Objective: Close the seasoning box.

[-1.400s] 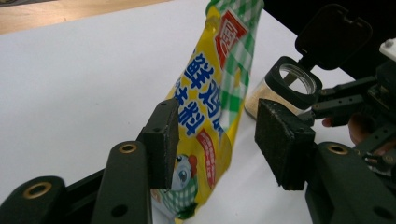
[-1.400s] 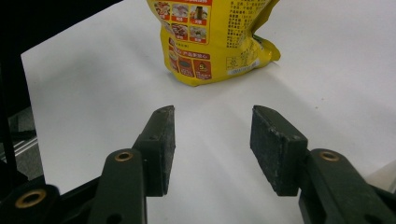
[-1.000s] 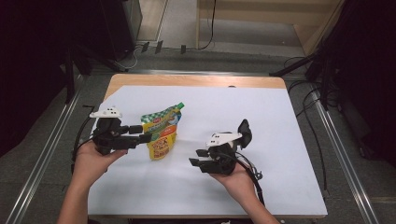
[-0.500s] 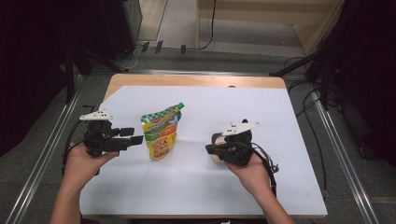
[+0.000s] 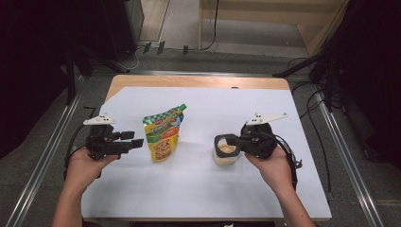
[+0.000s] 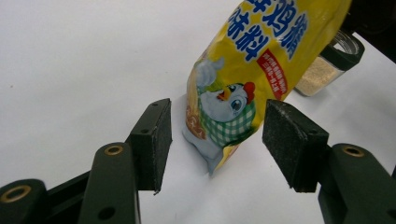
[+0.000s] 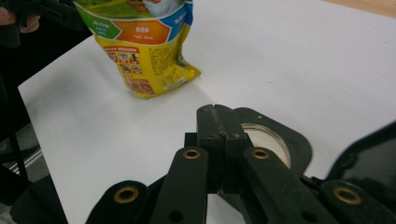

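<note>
At the left edge of the white table sheet [image 5: 198, 189] I've got my left gripper [image 5: 137, 143], a black two-jaw tool with a grey plate on top, lying level and pointing across at the yellow stand-up plastic pouch with the green checked top and a cartoon chicken print [image 5: 163, 135]. In the left gripper view the jaws stand apart, nothing pressed between the pads [image 6: 152, 140], and the pouch [image 6: 247, 79] stands just beyond them, its bottom corner lined up with the gap. So that one's open, near the pouch but not touching it.

Moving right, the pouch stands upright around the middle-left of the sheet, leaning a little. Well apart from it, over on the right half, sits a small clear jar of pale granules with a black flip-top lid standing open [image 5: 225, 150]. My right gripper [image 5: 236, 141] is right at it; in the right gripper view its jaws are pressed flat together, nothing visible between them, over the jar's open mouth [image 7: 273, 144]. They've just been closing. Whether the tips touch the lid, I can't tell.
</note>
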